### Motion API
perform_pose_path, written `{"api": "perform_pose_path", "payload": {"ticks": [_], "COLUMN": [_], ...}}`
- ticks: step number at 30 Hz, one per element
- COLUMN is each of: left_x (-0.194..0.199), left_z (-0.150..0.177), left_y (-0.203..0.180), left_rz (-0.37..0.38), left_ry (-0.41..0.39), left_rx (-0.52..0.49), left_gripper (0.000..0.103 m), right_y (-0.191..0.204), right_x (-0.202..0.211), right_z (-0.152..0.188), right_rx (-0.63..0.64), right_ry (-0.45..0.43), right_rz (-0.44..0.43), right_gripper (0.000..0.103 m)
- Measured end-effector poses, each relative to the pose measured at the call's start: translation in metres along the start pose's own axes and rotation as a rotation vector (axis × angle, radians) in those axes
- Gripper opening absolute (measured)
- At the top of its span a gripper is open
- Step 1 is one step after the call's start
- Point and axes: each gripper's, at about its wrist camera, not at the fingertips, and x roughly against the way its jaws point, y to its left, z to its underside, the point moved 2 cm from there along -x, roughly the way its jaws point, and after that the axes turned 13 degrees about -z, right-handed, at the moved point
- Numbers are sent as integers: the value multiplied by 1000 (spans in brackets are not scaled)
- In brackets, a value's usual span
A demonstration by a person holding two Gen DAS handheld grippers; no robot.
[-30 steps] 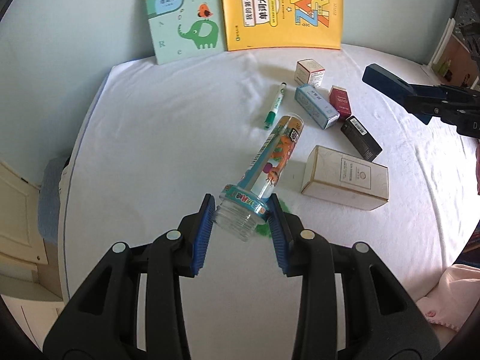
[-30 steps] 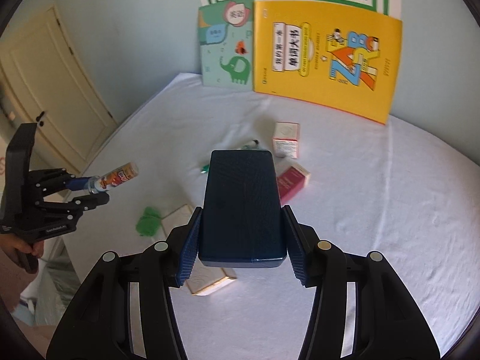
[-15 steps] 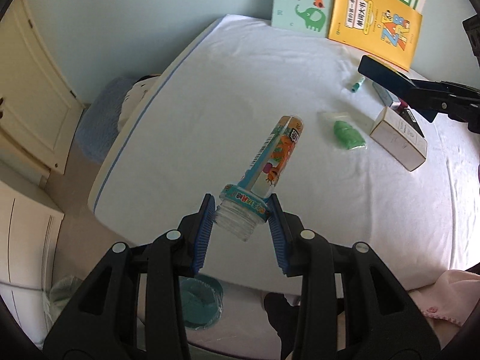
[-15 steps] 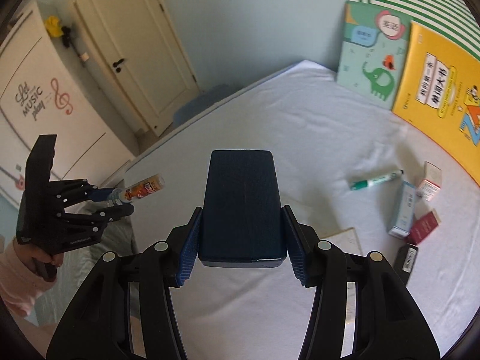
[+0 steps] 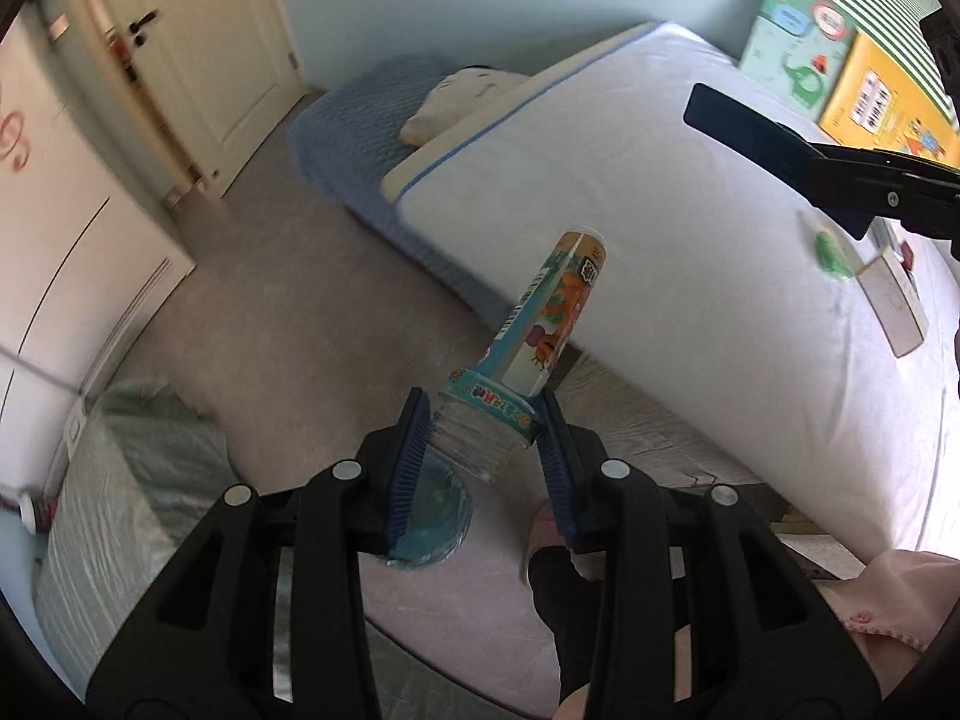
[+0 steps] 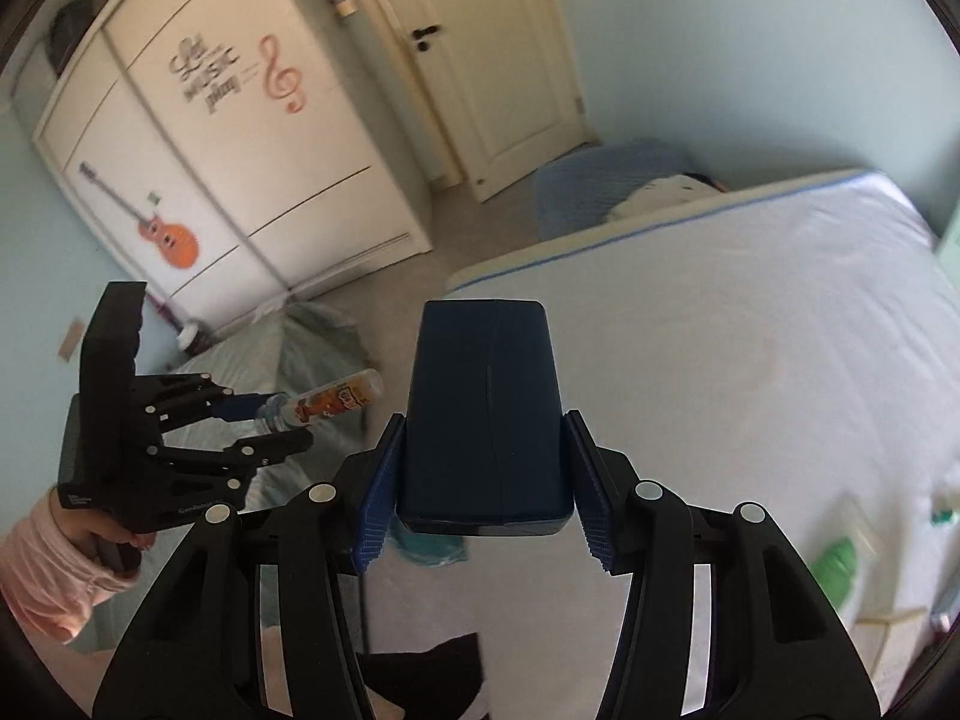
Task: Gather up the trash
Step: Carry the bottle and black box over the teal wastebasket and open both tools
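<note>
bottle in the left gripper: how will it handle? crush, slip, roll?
The bottle looks clear, thin-walled and empty: probably light and crushable. The left gripper pinches only its base, so it may pivot. It's round, so it would likely roll if set down.

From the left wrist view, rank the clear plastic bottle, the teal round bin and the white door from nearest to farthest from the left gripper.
1. Clear plastic bottle: clamped in the left gripper.
2. Teal round bin: on the floor just below the fingers.
3. White door: far across the room, upper left.

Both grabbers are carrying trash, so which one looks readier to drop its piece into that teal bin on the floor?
Probably the left gripper: its plastic bottle hangs right above the teal bin. The right gripper, holding the dark blue box, sits nearer the bed.
</note>
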Motion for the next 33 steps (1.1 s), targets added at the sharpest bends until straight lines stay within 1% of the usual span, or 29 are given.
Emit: {"api": "perform_pose_path", "payload": {"ticks": [5, 9, 12, 17, 26, 33], "left_x": [-8, -16, -19, -24, -38, -50], "left_z": [24, 34, 50, 68, 91, 105], "left_y": [33, 49, 70, 93, 125, 141], "left_rz": [-37, -62, -79, -100, -118, -117], "left_ry": [47, 76, 96, 133, 190, 218], "left_rx": [98, 171, 227, 303, 415, 462], "left_gripper": [34, 34, 34, 34, 34, 34], "right_y": [31, 51, 62, 84, 118, 141], "right_x": [-49, -85, -106, -136, -180, -206], "right_z": [-19, -28, -30, -35, -38, -32], "right_rx": [71, 129, 163, 220, 286, 320], "right_ry": [79, 149, 194, 261, 369, 434], "right_rz": [-83, -146, -191, -250, -316, -339], "right_gripper": [53, 53, 53, 53, 53, 53]}}
